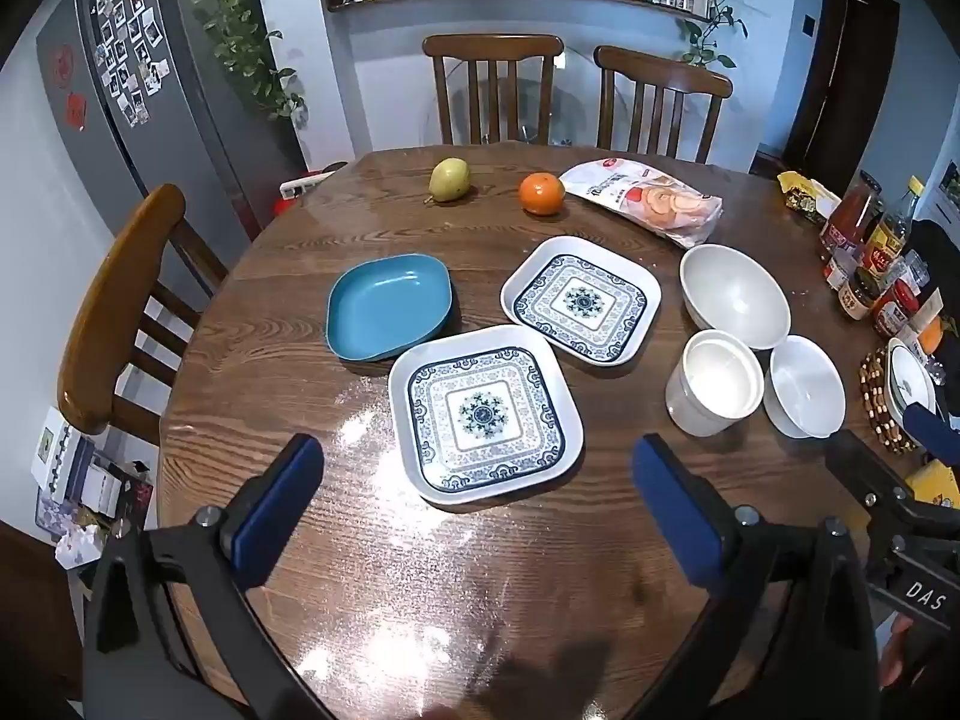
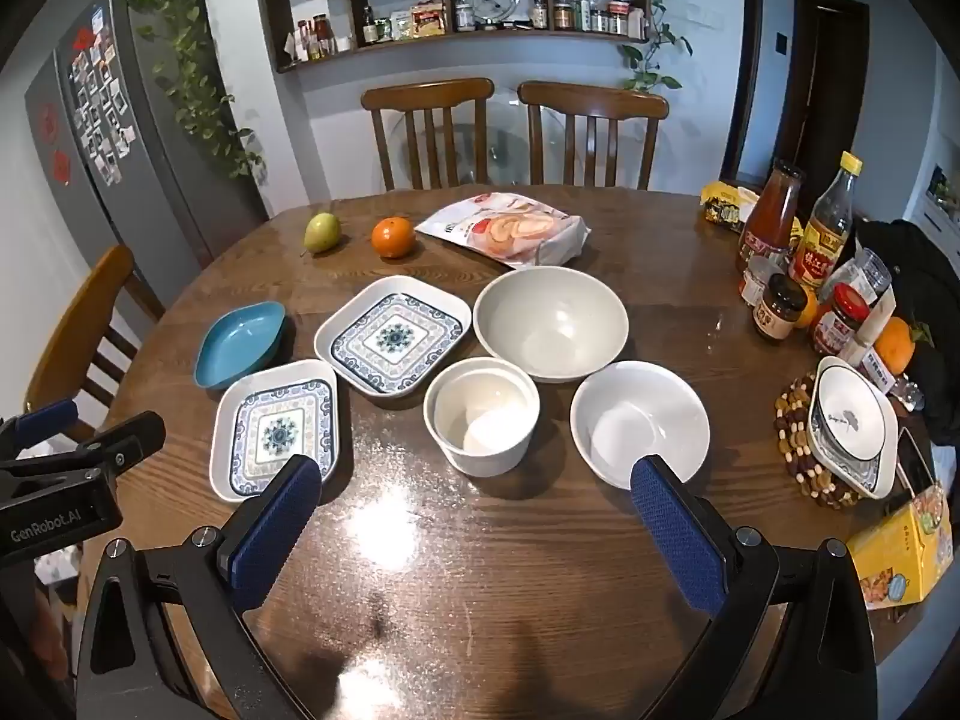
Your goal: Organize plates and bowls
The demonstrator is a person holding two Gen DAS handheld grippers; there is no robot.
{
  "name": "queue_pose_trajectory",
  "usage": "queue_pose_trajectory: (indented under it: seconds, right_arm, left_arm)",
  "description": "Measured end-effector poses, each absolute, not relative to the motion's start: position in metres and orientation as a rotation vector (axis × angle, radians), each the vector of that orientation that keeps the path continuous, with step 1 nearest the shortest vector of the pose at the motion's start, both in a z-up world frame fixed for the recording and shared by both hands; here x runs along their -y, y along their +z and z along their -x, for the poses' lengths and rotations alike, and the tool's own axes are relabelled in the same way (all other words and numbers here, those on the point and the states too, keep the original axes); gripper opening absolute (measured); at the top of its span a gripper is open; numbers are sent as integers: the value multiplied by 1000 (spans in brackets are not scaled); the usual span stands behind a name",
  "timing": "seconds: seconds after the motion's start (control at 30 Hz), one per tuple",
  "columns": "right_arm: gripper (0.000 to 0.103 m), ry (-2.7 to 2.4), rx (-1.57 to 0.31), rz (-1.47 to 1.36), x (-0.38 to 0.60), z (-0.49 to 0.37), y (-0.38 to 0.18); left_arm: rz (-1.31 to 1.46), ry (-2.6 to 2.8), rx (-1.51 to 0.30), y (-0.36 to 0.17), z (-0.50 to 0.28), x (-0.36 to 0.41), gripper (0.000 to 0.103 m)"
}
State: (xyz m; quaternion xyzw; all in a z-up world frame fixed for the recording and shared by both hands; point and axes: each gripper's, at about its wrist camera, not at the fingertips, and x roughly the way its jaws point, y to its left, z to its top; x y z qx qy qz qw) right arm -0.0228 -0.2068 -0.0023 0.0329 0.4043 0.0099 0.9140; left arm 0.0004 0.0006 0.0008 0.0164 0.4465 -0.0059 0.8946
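Plates (image 2: 393,339) and bowls (image 2: 551,324) apart on table (image 2: 540,540).

two patterned plates (image 2: 393,341), one blue dish (image 2: 240,345), three white bowls (image 2: 551,324), two chairs (image 2: 427,132).

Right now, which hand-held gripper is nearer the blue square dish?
Left. The left hand-held gripper hovers open just in front of the blue square dish, slightly to its right; the right hand-held gripper hovers open further right, before the white bowls.
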Motion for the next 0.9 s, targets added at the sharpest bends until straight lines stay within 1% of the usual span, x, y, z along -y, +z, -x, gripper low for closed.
queue_pose_trajectory:
  seconds: [0.9]
  right_arm:
    - [103, 17, -847, -61, 207, 18, -6]
  left_arm:
    - [-92, 14, -886, -4, -1, 9, 102]
